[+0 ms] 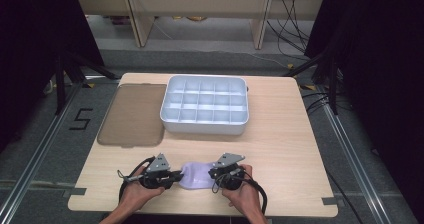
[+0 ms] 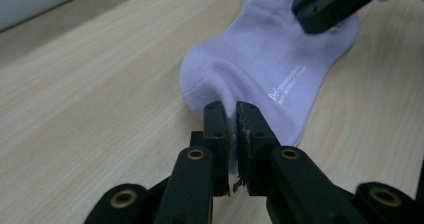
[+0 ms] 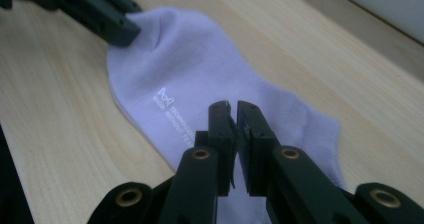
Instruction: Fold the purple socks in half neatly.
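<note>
Both hands low and near each other, left gripper (image 1: 176, 174) and right gripper (image 1: 214, 174) jaws pinched closed, facing inward.

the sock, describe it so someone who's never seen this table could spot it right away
On the wooden table, look at the near edge, in front of the white compartment tray. The sock lies flat between the person's two hands, with the left tongs shut on one end and the right tongs shut on the other. It is the only soft, pale lilac thing there, with small white lettering.

Light wood tabletop (image 1: 280, 134) with a white divided tray (image 1: 205, 105) at the back, brown lid (image 1: 132, 115) flat just left of it, lilac sock (image 1: 195, 175) near the front edge.
</note>
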A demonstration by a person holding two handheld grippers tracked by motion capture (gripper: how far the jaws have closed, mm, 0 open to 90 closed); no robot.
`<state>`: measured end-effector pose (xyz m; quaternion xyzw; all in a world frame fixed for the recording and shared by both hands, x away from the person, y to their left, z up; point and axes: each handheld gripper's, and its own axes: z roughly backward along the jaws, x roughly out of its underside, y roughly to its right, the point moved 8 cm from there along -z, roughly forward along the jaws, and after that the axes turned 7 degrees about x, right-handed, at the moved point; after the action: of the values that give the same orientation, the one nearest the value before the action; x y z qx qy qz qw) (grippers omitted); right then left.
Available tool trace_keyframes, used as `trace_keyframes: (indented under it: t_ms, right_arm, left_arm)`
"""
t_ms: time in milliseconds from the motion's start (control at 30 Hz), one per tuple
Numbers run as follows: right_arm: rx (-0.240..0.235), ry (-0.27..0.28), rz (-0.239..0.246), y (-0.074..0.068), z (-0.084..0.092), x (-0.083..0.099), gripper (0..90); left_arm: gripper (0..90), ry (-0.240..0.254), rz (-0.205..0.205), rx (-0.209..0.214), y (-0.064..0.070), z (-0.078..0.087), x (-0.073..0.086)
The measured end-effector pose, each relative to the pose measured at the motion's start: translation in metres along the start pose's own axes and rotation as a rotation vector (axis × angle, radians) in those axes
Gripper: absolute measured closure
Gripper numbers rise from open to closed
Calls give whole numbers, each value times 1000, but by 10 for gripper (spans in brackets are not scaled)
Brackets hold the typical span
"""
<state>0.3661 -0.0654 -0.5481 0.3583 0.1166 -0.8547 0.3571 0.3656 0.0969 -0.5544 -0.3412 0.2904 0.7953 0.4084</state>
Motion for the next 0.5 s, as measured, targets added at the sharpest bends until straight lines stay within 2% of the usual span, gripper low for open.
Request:
trace_keyframes:
  t_ms: [33, 67, 100, 133, 167, 200, 233, 267, 300, 367, 400, 433, 500]
  right_arm:
    - [-10, -9, 24, -2, -1, 0, 854]
    - [-14, -12, 47, -3, -5, 0, 855]
    - [-16, -21, 45, -5, -9, 1, 857]
    - [-17, -35, 52, -5, -13, 2, 858]
    - [-24, -52, 53, -8, -20, 2, 862]
    - [-24, -52, 53, -8, -20, 2, 862]
    - [-29, -56, 74, -11, -24, 0, 865]
    - [-29, -56, 74, -11, -24, 0, 865]
    - [-37, -58, 81, -14, -25, -2, 866]
    - [-38, -45, 84, -15, -27, -3, 866]
    - [-48, -59, 85, -18, -27, -3, 866]
    - [-48, -62, 76, -21, -27, -4, 867]
    - [-60, -58, 75, -28, -29, -7, 866]
  left_arm:
    - [833, 8, 23, 2, 2, 2, -1]
    - [834, 11, 6, 2, 1, 4, -2]
    - [835, -6, -16, 7, -1, 7, -1]
    - [836, 8, 22, 8, 0, 7, -2]
    - [836, 18, 9, 15, 0, 8, -4]
    - [836, 25, 19, 11, 0, 9, -5]
    - [836, 19, 6, 8, 0, 13, -6]
    - [836, 12, 4, 10, 0, 14, -5]
    - [836, 23, 27, 17, 3, 15, -6]
    - [836, 5, 4, 22, 3, 20, -8]
    - [836, 9, -13, 21, 2, 22, -11]
    - [836, 14, -2, 23, 4, 24, -13]
    - [836, 1, -17, 25, 3, 29, -15]
